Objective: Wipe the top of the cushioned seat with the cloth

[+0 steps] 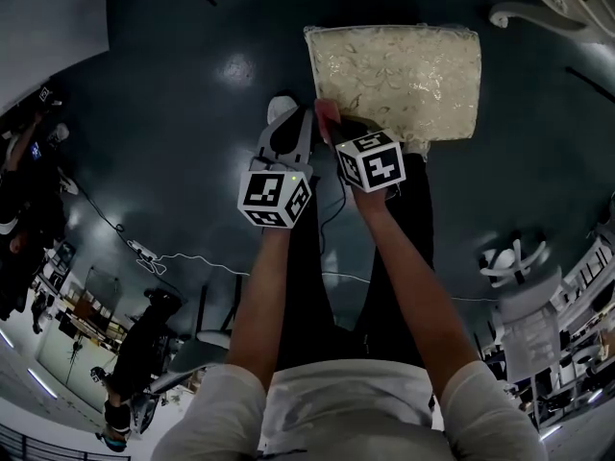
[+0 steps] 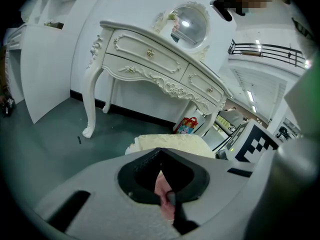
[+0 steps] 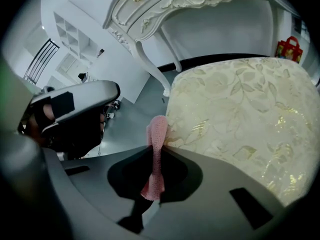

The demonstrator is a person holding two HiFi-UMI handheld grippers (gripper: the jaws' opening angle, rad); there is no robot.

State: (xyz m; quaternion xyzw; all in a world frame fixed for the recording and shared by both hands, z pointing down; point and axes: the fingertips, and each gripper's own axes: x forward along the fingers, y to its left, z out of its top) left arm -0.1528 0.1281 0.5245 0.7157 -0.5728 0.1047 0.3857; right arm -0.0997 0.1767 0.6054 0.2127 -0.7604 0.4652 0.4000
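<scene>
The cushioned seat (image 1: 399, 80) is cream with a gold leaf pattern and stands on the dark floor ahead of me; it also shows as the seat (image 3: 240, 109) and the seat (image 2: 170, 143). My right gripper (image 1: 332, 123) is at its near left corner. That right gripper (image 3: 152, 184) is shut on a pink knitted cloth (image 3: 157, 139), whose free end sticks up against the seat's edge. The cloth (image 1: 327, 113) shows as a pink tip. My left gripper (image 1: 293, 128) hangs just left of it, off the seat. The left gripper (image 2: 165, 191) is shut, with a small pink piece pinched low between its jaws.
An ornate white dressing table (image 2: 160, 66) with an oval mirror (image 2: 192, 24) stands behind the seat, its carved leg (image 3: 150, 66) near the seat's far left corner. A red bag (image 2: 187, 125) sits under it. A cable (image 1: 192, 257) lies on the floor at left.
</scene>
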